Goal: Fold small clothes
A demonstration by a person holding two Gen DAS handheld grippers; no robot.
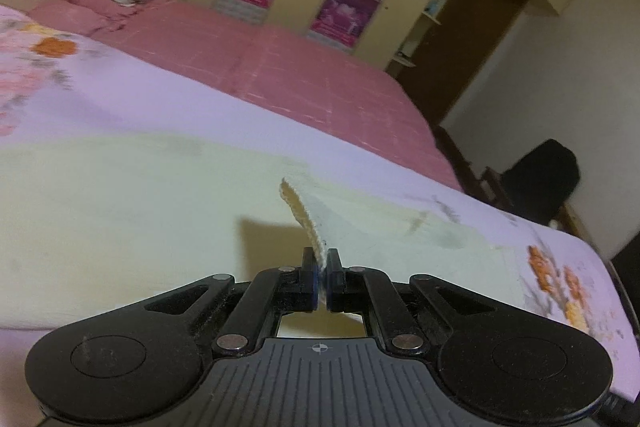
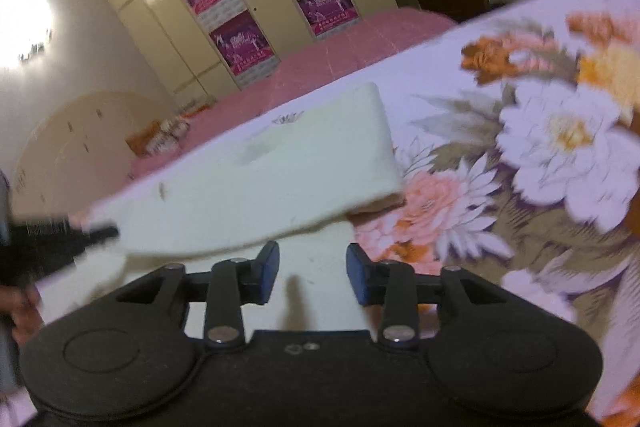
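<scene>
Pinching a raised edge of the pale cream fabric garment (image 1: 160, 211), my left gripper (image 1: 322, 267) is fully closed on it. My right gripper (image 2: 312, 267) is standing partly open, gripping nothing, cloth lying beneath and just ahead. I am seeing the garment lying on the lilac floral bedsheet (image 2: 540, 131), with open sheet to the right.

The cream cloth (image 1: 120, 211) lies spread on the floral sheet (image 1: 140, 99) of the bed, a pale, soft, fleecy piece with a few faint grey smudges. In the left wrist view one edge of it stands up in a thin ridge showing a tan, nubbly underside. In the right wrist view a flap of the cloth (image 2: 280, 167) is doubled over the lower layer, its square corner lying beside a peach flower of the sheet (image 2: 560, 131).
</scene>
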